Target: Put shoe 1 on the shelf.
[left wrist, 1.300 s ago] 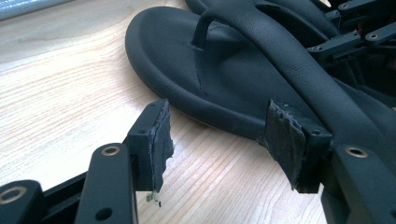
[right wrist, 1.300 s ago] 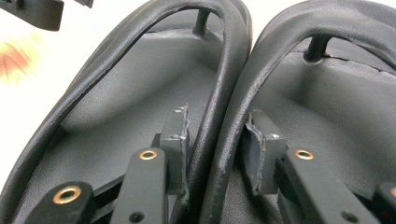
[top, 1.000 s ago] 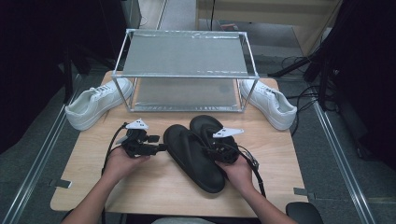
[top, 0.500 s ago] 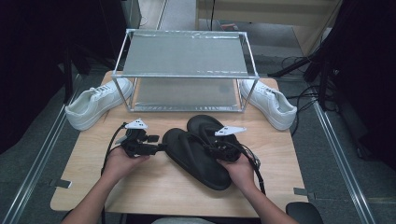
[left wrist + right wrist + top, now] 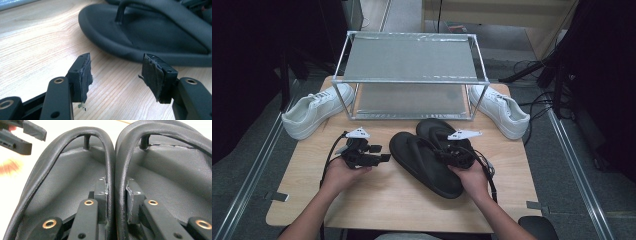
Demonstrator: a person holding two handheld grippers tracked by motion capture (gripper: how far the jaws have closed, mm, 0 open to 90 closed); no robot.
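Observation:
Two black flip-flops lie side by side in the middle of the wooden table, the near flip-flop (image 5: pixel 424 162) and the far flip-flop (image 5: pixel 437 131). My right gripper (image 5: pixel 453 154) is shut on their two neighbouring straps, pinching the straps (image 5: pixel 115 170) together between its pads (image 5: pixel 116 200). My left gripper (image 5: pixel 381 158) is open just left of the near flip-flop's toe, low over the table. Between its jaws (image 5: pixel 116 75) is bare wood, and the near flip-flop (image 5: pixel 150 37) lies just beyond them.
A metal two-shelf rack (image 5: pixel 409 75) stands at the back of the table. One white sneaker (image 5: pixel 314 110) sits to its left and another white sneaker (image 5: pixel 502 111) to its right. Bare wood (image 5: pixel 377 200) stretches along the table's front.
My right gripper has shifted slightly right and away, and the flip-flops have turned a little with it. The left gripper has stayed nearly still and open.

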